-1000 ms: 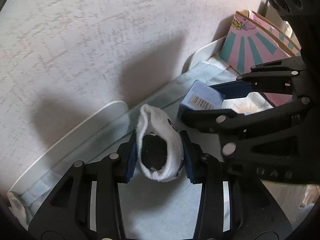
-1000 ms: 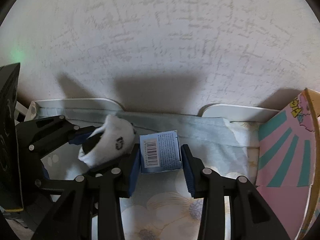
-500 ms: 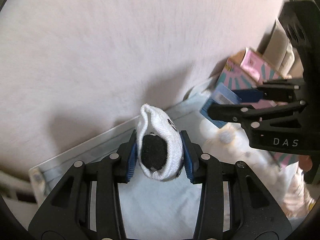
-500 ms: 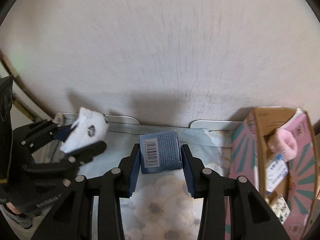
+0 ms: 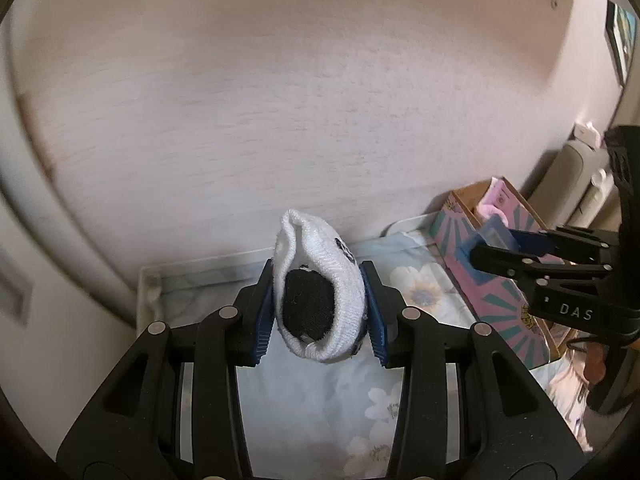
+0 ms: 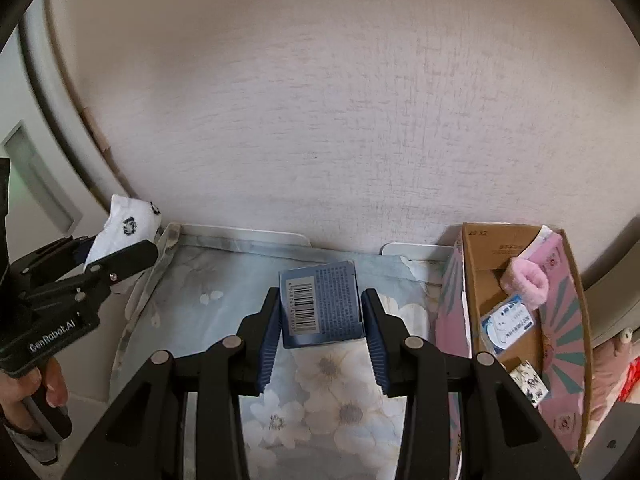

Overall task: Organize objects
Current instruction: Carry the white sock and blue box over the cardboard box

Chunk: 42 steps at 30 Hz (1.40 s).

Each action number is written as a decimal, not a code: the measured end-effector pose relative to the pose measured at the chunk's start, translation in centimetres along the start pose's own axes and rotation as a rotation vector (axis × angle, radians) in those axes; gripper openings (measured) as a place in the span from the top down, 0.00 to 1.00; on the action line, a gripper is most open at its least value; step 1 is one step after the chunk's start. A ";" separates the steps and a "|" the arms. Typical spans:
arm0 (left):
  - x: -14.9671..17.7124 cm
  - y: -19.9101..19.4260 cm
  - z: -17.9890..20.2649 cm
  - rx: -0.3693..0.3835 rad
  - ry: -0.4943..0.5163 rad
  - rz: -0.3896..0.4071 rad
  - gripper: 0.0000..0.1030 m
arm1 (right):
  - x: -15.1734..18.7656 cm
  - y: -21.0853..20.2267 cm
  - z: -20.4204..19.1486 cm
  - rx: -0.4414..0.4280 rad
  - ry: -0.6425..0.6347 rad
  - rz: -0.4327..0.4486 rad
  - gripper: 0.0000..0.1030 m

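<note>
Left hand-held gripper [image 5: 320,308] clenched on rolled white sock [image 5: 320,292], blue pads pressing both sides; sock's dark opening faced camera. Sock was held in air above floral sheet [image 5: 316,412]. Right hand-held gripper [image 6: 322,320] clamped on small blue box [image 6: 320,304], barcode side up, also off sheet. Pink cardboard box [image 6: 560,360] stood open at sheet's right edge, against wall [image 6: 320,100]; pink fuzzy item [image 6: 526,280] and white-blue packet [image 6: 506,324] lay inside. Person's hand [image 6: 28,392] gripped left handle.
</note>
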<state>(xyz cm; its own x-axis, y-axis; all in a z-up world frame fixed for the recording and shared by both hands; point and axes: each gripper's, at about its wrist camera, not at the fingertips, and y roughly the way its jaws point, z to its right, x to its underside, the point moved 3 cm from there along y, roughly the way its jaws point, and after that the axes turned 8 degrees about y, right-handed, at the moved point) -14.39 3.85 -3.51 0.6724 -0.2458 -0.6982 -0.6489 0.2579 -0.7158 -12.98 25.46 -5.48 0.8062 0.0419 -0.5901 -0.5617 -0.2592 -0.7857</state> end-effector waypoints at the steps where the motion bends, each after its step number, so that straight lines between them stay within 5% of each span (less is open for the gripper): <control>1: 0.3 -0.3 0.1 -0.001 -0.011 0.003 0.65 | 0.3 -0.1 -0.1 -0.013 -0.001 0.000 0.65; 10: 3.1 -1.7 -0.5 -0.047 -0.073 -0.005 0.65 | 1.5 -0.2 -1.1 -0.060 -0.025 0.003 0.65; 22: 1.6 -0.9 2.2 -0.017 -0.025 0.013 0.65 | 1.0 -3.2 2.0 -0.015 0.045 0.062 0.65; 29: -1.9 0.1 6.0 0.067 0.066 0.039 0.65 | 1.5 -5.8 7.7 0.081 0.155 0.106 0.65; 42: -6.9 5.9 19.8 0.318 0.272 0.002 0.65 | 5.8 -9.7 18.1 0.246 0.372 0.116 0.65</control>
<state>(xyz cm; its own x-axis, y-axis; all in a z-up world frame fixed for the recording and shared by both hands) -15.85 25.57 -2.66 0.5255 -0.4717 -0.7081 -0.4788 0.5239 -0.7044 -6.24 45.71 -4.69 0.7223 -0.3346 -0.6053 -0.6432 -0.0034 -0.7657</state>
